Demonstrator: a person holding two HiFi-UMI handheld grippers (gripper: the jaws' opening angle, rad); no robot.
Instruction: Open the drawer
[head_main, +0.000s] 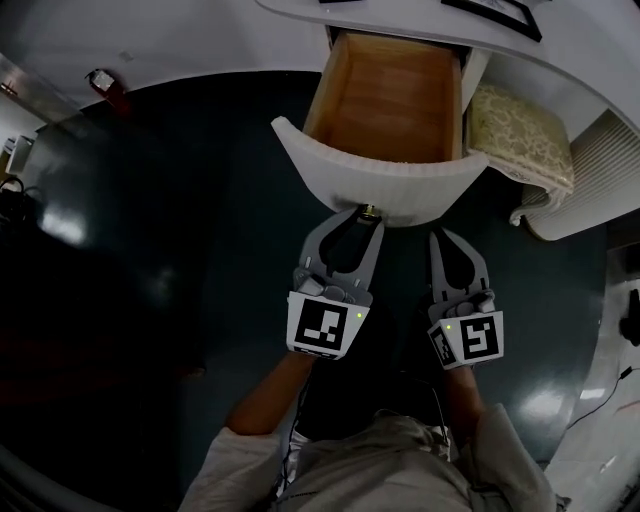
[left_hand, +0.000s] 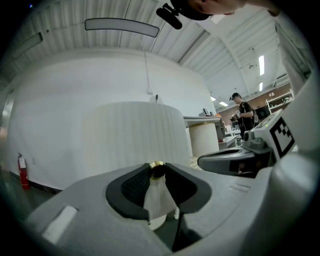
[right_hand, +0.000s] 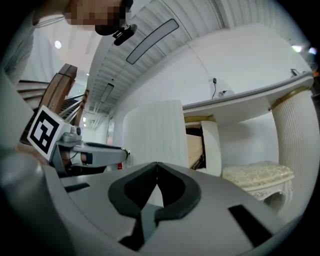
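The drawer (head_main: 390, 100) stands pulled out from under the white table, its bare wooden inside showing behind a curved, white fluted front (head_main: 380, 180). A small brass knob (head_main: 369, 212) sits at the middle of that front. My left gripper (head_main: 367, 214) points level at it, and its fingertips are closed on the knob (left_hand: 157, 170) from both sides. My right gripper (head_main: 446, 238) hovers just to the right, below the drawer front and apart from it, with its tips meeting (right_hand: 157, 165) on nothing. From the right gripper view the drawer front (right_hand: 155, 130) and the left gripper (right_hand: 125, 152) show.
A cushioned stool (head_main: 520, 140) stands right of the drawer under the white tabletop (head_main: 500, 40), with a fluted white pedestal (head_main: 600, 180) beyond. A red fire extinguisher (head_main: 105, 85) stands by the far-left wall. The floor is dark and glossy. A person (left_hand: 245, 112) stands far off.
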